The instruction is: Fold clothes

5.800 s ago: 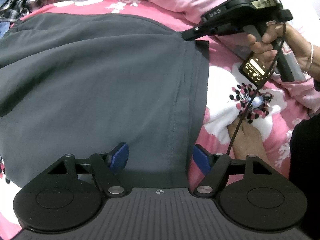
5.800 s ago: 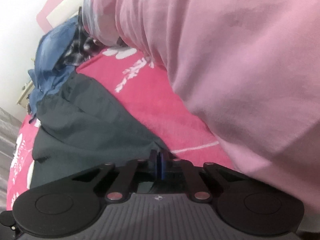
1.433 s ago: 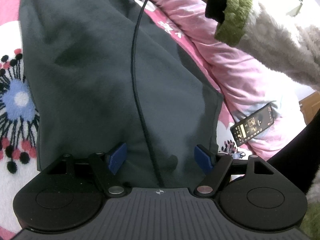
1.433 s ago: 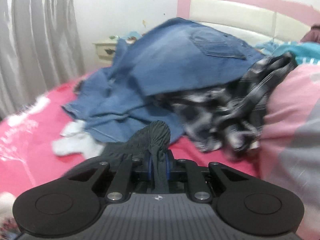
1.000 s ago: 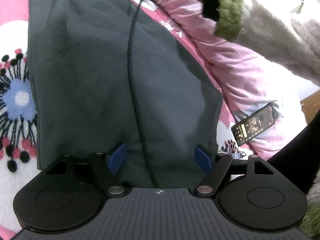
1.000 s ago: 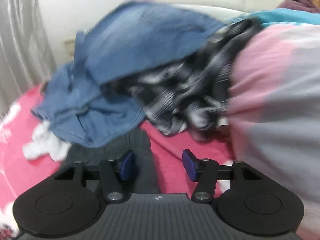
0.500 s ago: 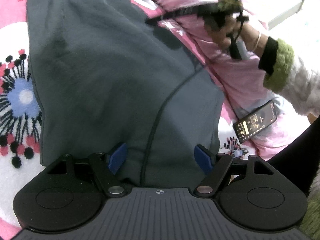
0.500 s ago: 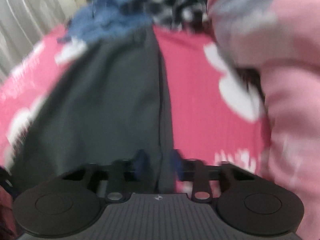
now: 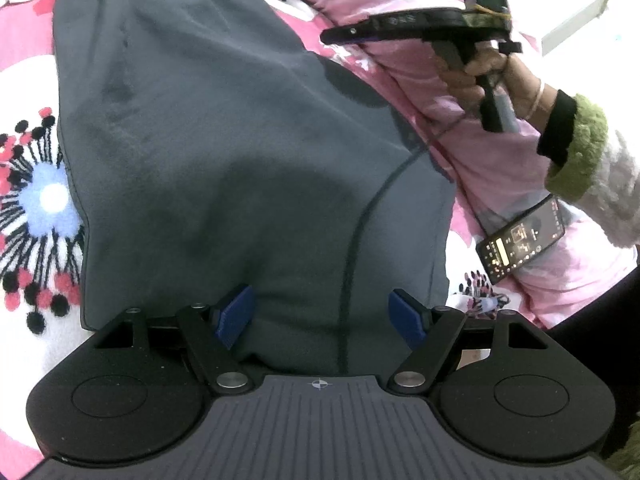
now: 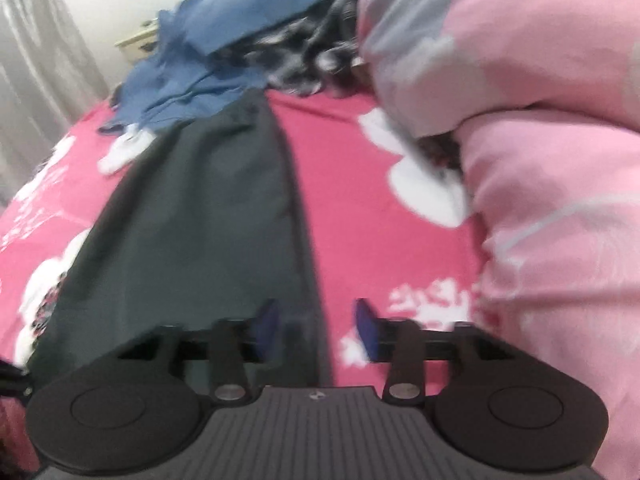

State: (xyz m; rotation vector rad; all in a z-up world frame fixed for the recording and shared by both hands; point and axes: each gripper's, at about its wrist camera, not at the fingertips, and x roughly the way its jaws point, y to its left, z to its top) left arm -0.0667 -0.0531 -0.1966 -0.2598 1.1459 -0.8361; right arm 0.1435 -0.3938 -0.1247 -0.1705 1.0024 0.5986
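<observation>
Lying flat and long on the pink bed [image 10: 360, 208], the gray pants [image 9: 240, 160] look spread out so they can be folded. The left gripper [image 9: 324, 312] sits wide open over one end, holding nothing. The right gripper [image 10: 316, 324] is open too, above the pants' edge, maybe to grab it.

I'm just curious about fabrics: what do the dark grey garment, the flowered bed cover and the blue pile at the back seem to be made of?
The dark grey garment looks like matte, soft knit cloth, perhaps cotton jersey: it drapes in smooth folds with stitched seams. The flowered bed cover looks like plush fleece, its print fuzzy-edged. The blue pile looks like denim, faded and stiff-folded, though that view is blurred.
</observation>
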